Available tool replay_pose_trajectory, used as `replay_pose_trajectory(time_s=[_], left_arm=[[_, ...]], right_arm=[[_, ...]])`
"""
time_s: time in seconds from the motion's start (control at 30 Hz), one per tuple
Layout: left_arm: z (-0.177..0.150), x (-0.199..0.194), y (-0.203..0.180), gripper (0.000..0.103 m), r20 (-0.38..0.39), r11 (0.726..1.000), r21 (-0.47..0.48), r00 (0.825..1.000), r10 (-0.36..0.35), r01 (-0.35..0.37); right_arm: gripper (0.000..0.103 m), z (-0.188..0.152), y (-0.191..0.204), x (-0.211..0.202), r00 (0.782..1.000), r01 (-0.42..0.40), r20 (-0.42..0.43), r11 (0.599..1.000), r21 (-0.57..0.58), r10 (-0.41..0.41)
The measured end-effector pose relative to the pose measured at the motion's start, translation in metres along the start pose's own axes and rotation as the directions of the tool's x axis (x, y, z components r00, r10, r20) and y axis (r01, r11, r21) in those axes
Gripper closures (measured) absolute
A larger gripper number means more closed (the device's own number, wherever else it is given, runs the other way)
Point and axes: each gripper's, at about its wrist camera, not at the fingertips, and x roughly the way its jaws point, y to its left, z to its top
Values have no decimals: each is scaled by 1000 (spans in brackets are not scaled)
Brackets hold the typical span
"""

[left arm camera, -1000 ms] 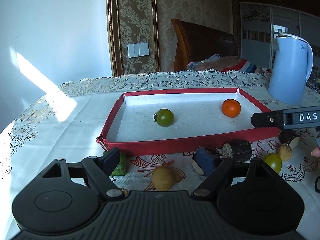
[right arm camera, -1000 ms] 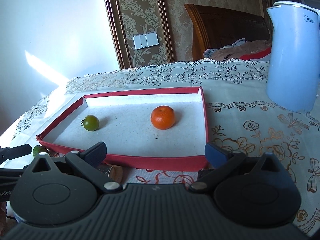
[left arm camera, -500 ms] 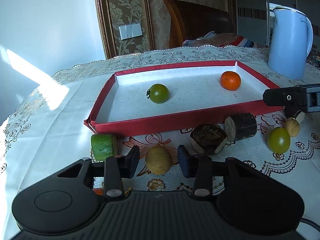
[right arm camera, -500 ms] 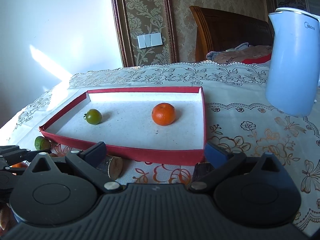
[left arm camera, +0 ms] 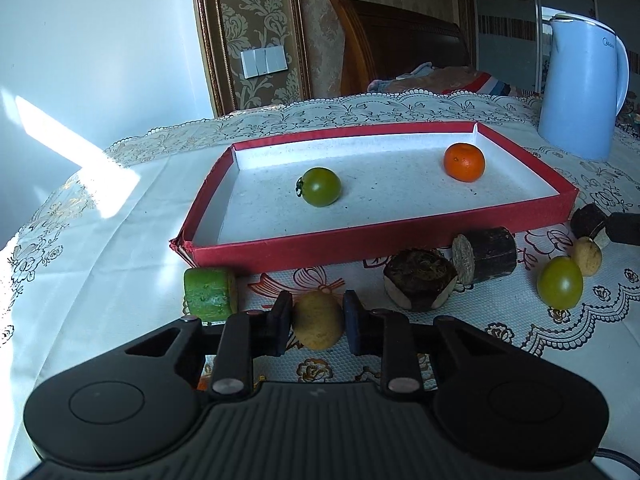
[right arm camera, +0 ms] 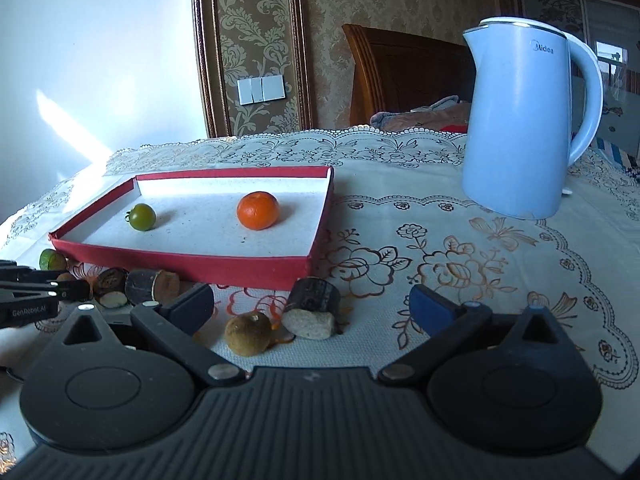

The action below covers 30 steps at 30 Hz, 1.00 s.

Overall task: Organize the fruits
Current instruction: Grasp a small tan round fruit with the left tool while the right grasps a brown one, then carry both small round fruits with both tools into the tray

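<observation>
While the left gripper (left arm camera: pixel 318 322) is clamped on a small tan round fruit (left arm camera: pixel 318 325) at 6 o'clock of the left wrist view, just in front of the red tray (left arm camera: pixel 400 236), the step in hand seems to be the pick. The next move, I think, calls for lifting it over the near wall. The right gripper (right arm camera: pixel 312 306) stands wide and empty, with a second tan fruit (right arm camera: pixel 248 333) between its fingers. The tray holds two fruits, one green tomato (left arm camera: pixel 321 186) at 12 o'clock and one orange mandarin (left arm camera: pixel 464 162) at 2 o'clock; outside I count two tan fruits, one yellow-green tomato (left arm camera: pixel 559 283), one green chunk (left arm camera: pixel 210 293) and three dark pieces.
</observation>
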Motion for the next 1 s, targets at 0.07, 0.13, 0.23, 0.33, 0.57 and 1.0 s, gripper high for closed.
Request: replay_pose_trajectory(time_s=[0.07, 0.13, 0.23, 0.33, 0.57, 1.0], left_arm=[[0, 0, 0, 76, 0, 1000, 0, 1000, 0, 0], [0, 0, 0, 77, 0, 1000, 0, 1000, 0, 0], [0, 0, 0, 77, 0, 1000, 1, 1000, 1, -1], [0, 0, 0, 77, 1, 1000, 4, 1000, 3, -3], [0, 0, 0, 77, 1, 1000, 4, 1000, 3, -3], [0, -1, 0, 76, 6, 1000, 2, 1000, -2, 2]], right_arm=[[2, -3, 5, -3, 1000, -16, 3, 999, -40, 16], [11, -6, 11, -5, 1000, -21, -1, 997, -75, 21], [15, -8, 16, -7, 999, -31, 7, 994, -107, 32], [26, -9, 20, -9, 998, -68, 6, 991, -118, 69], [44, -6, 26, 10, 989, -127, -89, 985, -115, 117], [76, -5, 37, 24, 989, -109, -117, 984, -139, 93]])
